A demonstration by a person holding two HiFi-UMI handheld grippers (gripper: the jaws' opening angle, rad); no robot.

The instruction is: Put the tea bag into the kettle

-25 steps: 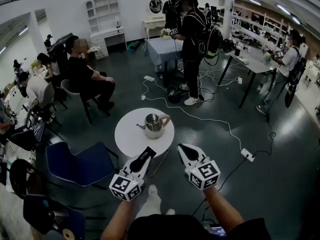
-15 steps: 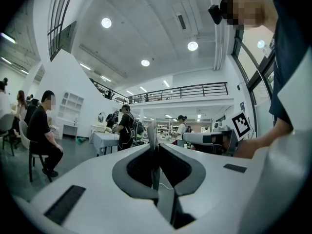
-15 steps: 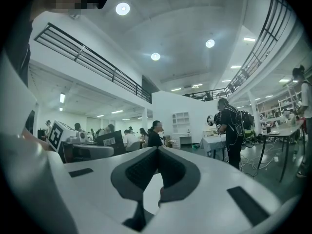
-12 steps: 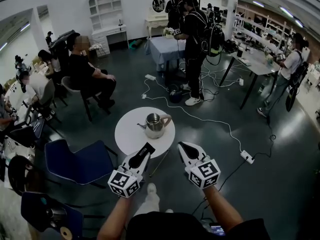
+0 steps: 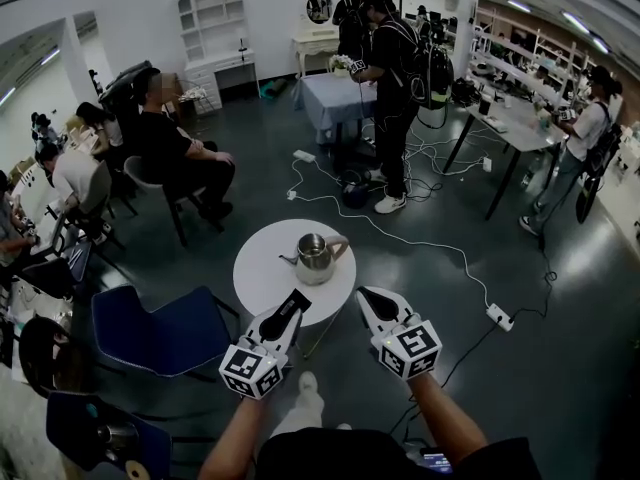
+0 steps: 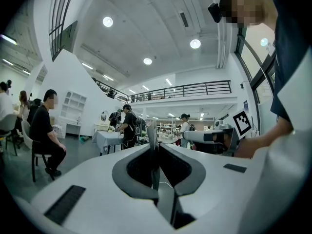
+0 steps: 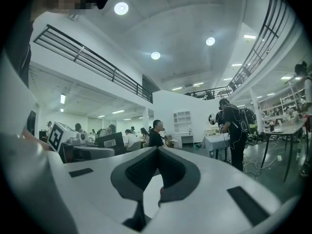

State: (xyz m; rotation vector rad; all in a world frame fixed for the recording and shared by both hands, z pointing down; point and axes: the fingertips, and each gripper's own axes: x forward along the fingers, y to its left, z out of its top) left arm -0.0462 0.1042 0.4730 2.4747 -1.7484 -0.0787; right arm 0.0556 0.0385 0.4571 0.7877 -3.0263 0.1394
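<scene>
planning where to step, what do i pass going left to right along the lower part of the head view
blue chair → left gripper, shut on the tea bag → right gripper → power strip on the floor

Kettle on round white table

The head camera looks steeply down and forward over the left claw and right claw, close below it, to the round bench just beyond. Each claw camera sits right behind its own jaws, tilted up at hall and ceiling. All three share the far standing person with a backpack; each claw view catches the other claw.
</scene>
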